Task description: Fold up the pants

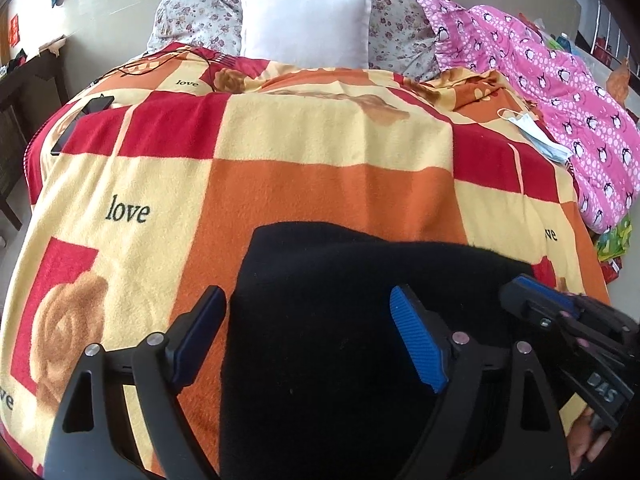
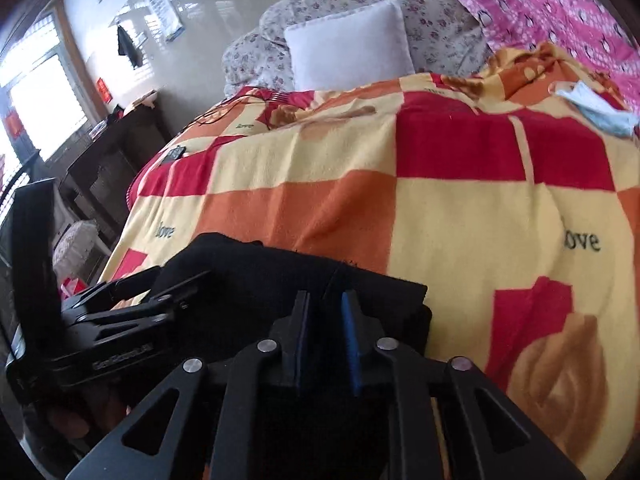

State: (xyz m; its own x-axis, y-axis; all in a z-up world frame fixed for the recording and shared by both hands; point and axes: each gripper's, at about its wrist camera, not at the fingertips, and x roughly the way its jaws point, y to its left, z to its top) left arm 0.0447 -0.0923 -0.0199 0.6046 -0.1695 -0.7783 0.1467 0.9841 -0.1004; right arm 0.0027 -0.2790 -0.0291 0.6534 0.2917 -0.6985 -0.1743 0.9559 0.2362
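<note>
Lying folded on the checked fleece blanket (image 1: 320, 140), black fabric pants (image 1: 320, 320) sit beneath the spread left gripper (image 1: 308, 336); right gripper (image 2: 326, 320), nearly closed, apparently grips nothing.

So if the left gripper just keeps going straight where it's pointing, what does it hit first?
Most likely the black pants: the open left gripper straddles them, pointing down at the fabric, with the blanket beyond. Depth is unclear.

Black pants (image 1: 340, 320) on checked blanket (image 1: 280, 152), beneath wide-spread left tool (image 1: 308, 328).
</note>
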